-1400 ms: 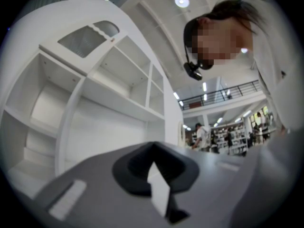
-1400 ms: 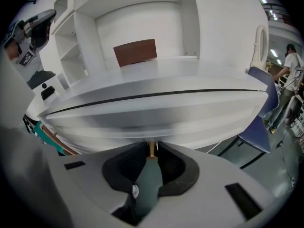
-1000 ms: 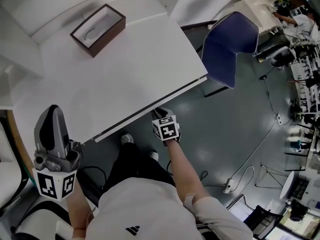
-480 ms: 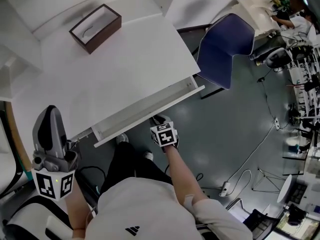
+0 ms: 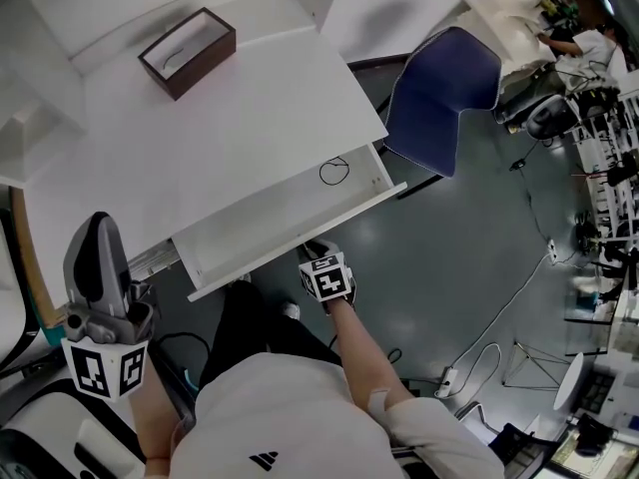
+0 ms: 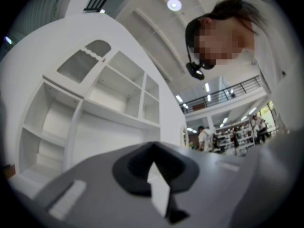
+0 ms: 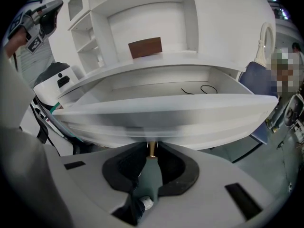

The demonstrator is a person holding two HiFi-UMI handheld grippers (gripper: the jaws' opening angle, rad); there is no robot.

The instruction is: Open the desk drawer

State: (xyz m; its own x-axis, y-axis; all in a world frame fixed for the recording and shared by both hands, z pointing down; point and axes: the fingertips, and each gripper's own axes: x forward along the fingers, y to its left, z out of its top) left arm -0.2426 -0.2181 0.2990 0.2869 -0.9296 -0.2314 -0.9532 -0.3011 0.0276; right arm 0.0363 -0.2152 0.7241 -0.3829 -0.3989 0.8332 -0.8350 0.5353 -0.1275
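Drawer [image 5: 262,230] hangs half out under the tabletop's [image 5: 200,138] near edge, my right tool [image 7: 151,155] pinched on its small brass knob [image 7: 152,147]. Left tool [image 5: 98,233], closed and empty, waits near left. Light, stiff, easy-sliding, I judge; the knob is the sole hold.

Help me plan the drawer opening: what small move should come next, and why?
Probably pull the right gripper a little more toward the person. Its jaws are closed on the brass knob, and the drawer seems only partly out from under the desk, with a cable loop showing inside.
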